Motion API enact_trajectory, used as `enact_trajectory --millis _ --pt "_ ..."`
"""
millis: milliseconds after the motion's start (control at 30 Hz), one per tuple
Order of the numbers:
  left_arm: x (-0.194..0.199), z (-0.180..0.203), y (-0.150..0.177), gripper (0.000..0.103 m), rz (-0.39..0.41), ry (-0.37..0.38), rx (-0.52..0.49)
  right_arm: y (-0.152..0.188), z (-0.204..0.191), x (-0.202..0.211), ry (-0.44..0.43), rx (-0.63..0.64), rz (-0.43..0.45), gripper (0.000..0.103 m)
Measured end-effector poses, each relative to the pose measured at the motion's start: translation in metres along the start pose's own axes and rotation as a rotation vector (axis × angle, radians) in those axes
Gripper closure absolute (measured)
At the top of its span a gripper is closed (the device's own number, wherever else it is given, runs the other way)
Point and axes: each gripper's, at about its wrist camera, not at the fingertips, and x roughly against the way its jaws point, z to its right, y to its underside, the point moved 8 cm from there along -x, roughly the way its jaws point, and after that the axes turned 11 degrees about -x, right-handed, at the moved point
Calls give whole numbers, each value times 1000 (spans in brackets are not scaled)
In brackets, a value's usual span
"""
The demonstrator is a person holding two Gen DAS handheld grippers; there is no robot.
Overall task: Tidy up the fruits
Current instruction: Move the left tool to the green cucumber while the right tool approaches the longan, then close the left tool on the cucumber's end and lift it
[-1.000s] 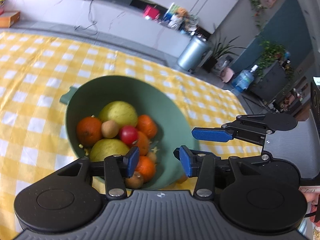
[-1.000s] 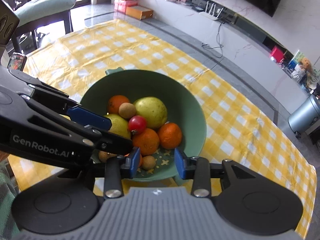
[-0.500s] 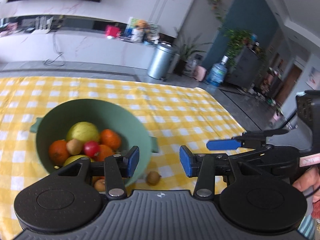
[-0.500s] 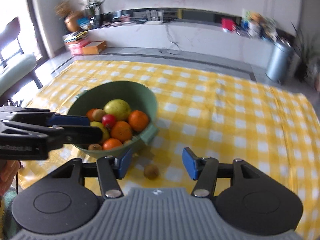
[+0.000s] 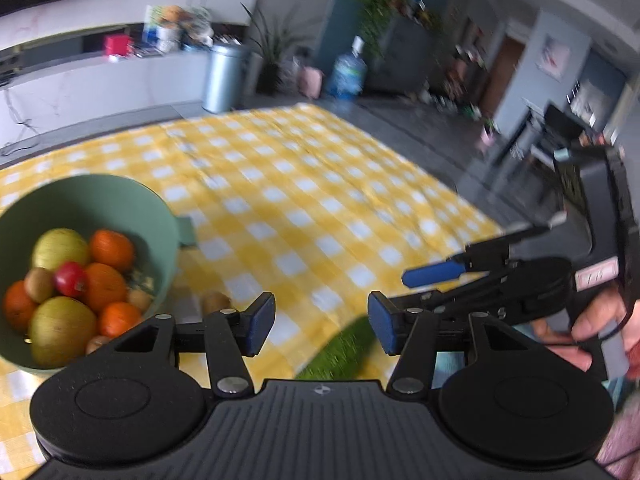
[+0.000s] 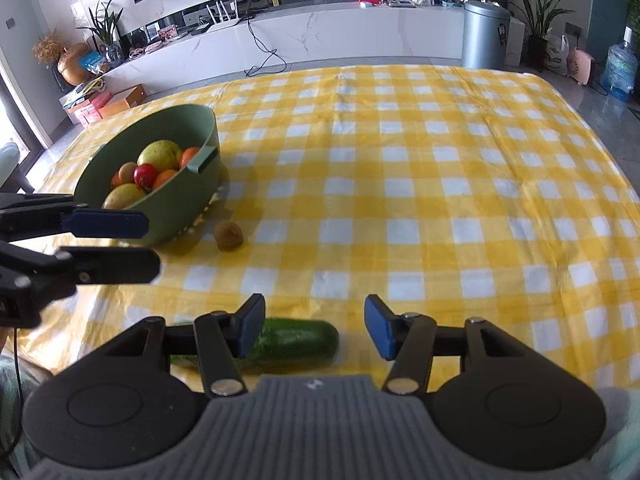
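Observation:
A green bowl holds oranges, yellow-green fruits, a red one and small brown ones; it also shows in the left wrist view. A brown kiwi lies on the cloth just right of the bowl, also in the left wrist view. A green cucumber lies at the near edge, under my right gripper, which is open and empty. My left gripper is open and empty, above a blurred green shape, probably the cucumber. Each gripper shows in the other's view, at the left and right.
The table wears a yellow and white checked cloth. Beyond it stand a white counter, a steel bin and a water bottle.
Both grippers have pulled back from over the bowl and swung right. The kiwi on the cloth and then the cucumber came into view. Both stay open.

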Motion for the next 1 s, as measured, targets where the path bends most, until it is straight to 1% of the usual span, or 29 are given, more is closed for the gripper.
enact_trajectory --millis 67,100,167,233,267,433,500,567,633,867,1000 --pt "-9 8 6 37 -38 21 -27 7 5 -4 -3 -10 -19 52" --pt "-12 12 12 37 -57 32 -40 11 7 -5 -7 -17 -30 56" --pt "-17 18 19 37 -92 46 -67 19 12 -11 -18 -38 -53 59" --pt "-21 24 26 37 -120 58 -96 26 15 -15 -42 -60 -76 68" --pt "-23 25 28 36 -134 58 -103 29 15 -18 -59 -72 -91 70" --pt "-37 23 42 36 -213 22 -116 33 10 -22 -82 -46 -101 71" --pt "-41 21 46 35 -234 12 -117 35 10 -24 -79 -42 -107 73" --pt "-44 21 48 32 -237 7 -124 35 11 -26 -70 -37 -105 76" --pt "-48 20 48 31 -242 -3 -129 36 10 -29 -66 -30 -113 84" --pt "-58 17 51 31 -257 -54 -159 34 11 -36 -57 -47 -126 85" --pt "-66 16 51 31 -267 -82 -161 33 9 -38 -69 -65 -117 85"
